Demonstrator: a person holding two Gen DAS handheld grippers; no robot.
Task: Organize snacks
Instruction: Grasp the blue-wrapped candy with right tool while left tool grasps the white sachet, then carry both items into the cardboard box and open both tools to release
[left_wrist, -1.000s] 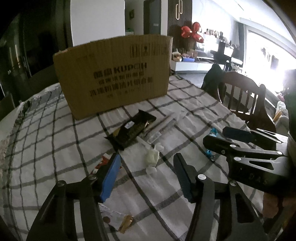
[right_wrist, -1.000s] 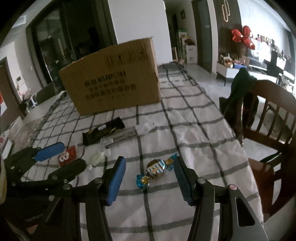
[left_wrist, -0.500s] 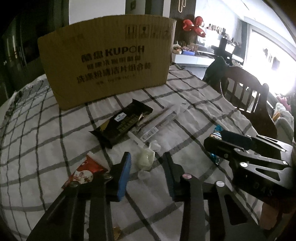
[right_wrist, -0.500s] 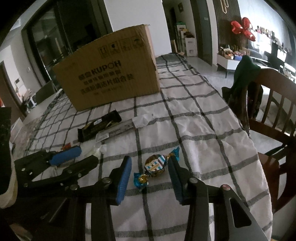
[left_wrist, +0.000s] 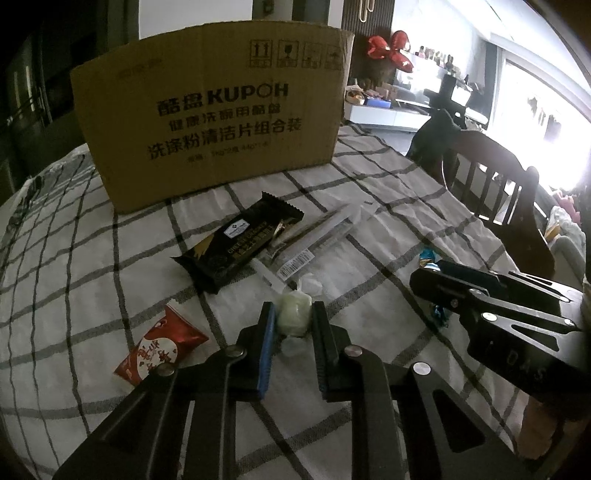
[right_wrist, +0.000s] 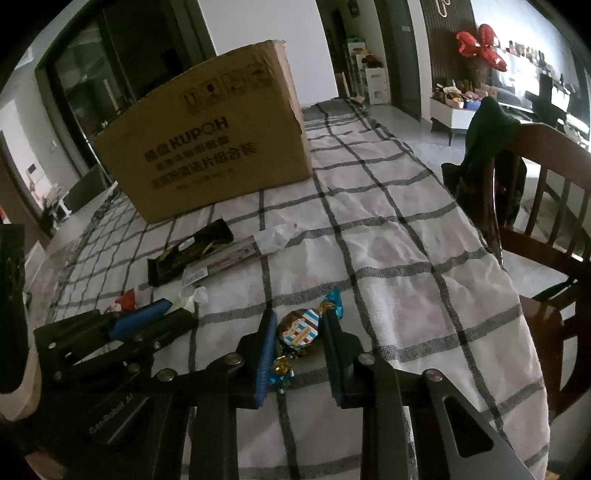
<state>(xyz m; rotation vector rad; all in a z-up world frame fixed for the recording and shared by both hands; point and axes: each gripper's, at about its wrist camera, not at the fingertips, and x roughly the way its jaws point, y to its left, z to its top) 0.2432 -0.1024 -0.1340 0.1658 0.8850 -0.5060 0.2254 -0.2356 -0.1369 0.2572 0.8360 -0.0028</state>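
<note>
In the left wrist view my left gripper (left_wrist: 293, 309) has its jaws closing on a pale white candy (left_wrist: 293, 317), and both pads press on its sides. In the right wrist view my right gripper (right_wrist: 299, 317) is closing around a round candy in a blue striped wrapper (right_wrist: 299, 329), with the pads touching it left and right. Both candies rest on the checked tablecloth (right_wrist: 388, 258). The two grippers stand side by side, the right gripper (left_wrist: 428, 271) just right of the left one. A brown cardboard box (left_wrist: 214, 122) stands upright behind the snacks.
A black cracker packet (left_wrist: 240, 247) and a long clear packet (left_wrist: 314, 236) lie between the grippers and the box. A red snack packet (left_wrist: 159, 347) lies left of the left gripper. A wooden chair (right_wrist: 535, 184) with dark clothing stands at the table's right edge.
Both grippers' jaws have closed in from wide apart onto their candies. The left gripper has come forward to the pale candy; the red packet now shows clear of its left finger.
</note>
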